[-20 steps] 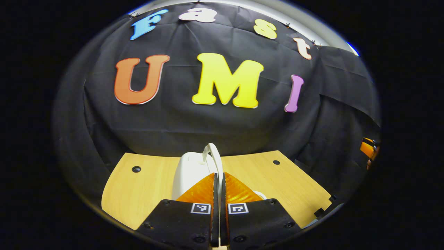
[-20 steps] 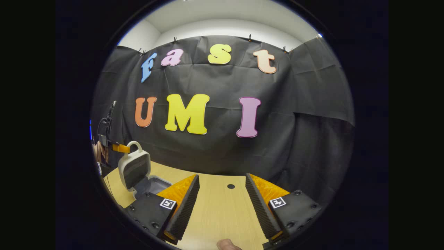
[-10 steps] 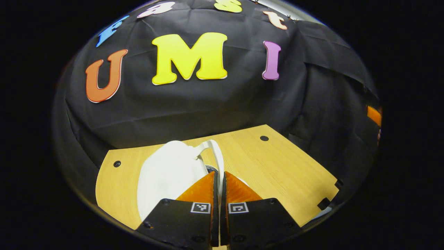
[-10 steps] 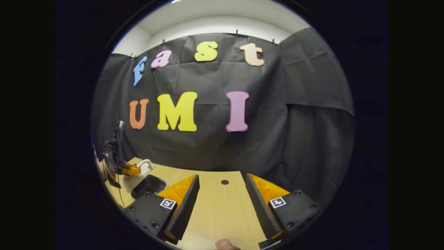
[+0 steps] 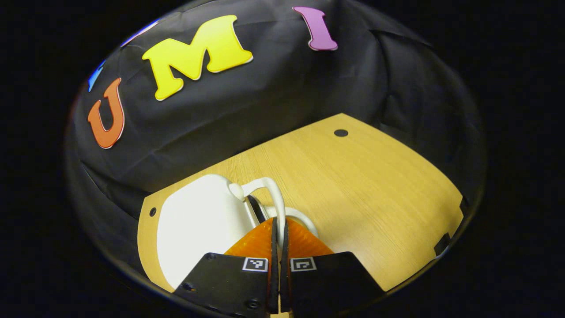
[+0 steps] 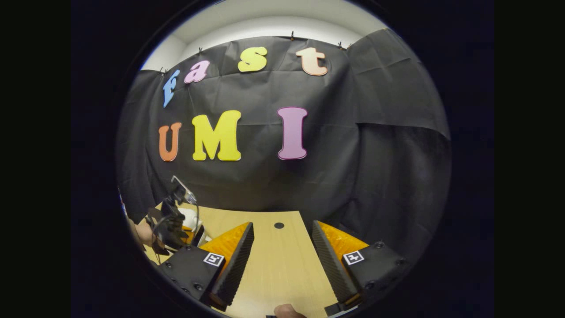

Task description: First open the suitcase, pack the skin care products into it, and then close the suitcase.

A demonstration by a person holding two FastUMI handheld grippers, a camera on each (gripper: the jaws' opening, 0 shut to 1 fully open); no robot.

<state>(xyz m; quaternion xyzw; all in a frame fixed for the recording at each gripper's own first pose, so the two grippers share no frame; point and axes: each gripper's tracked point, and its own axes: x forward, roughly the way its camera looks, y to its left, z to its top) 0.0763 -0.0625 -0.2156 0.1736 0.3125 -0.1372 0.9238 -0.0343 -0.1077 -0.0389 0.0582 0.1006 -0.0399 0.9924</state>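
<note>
In the left gripper view the small white suitcase (image 5: 198, 225) lies on the wooden table (image 5: 353, 190) with its lid tipped almost flat over the base; a thin dark gap remains under the lid near the handle. My left gripper (image 5: 279, 223) is shut on the white loop handle (image 5: 270, 192). The lid hides the suitcase's inside. In the right gripper view my right gripper (image 6: 282, 245) hovers open over bare table (image 6: 282, 269), holding nothing. At that view's far left the left gripper (image 6: 170, 225) and the hand (image 6: 141, 232) holding it sit over a bit of the white suitcase (image 6: 190, 217).
The black cloth wall stands close behind the table. A round hole (image 5: 340, 132) marks the tabletop to the right of the suitcase, and another hole (image 5: 152, 211) lies by its left corner. The table's right edge has a dark notch (image 5: 441, 243).
The left gripper has swung the lid down by its handle, from upright to nearly flat on the base. The right gripper has stayed open, drifting only slightly.
</note>
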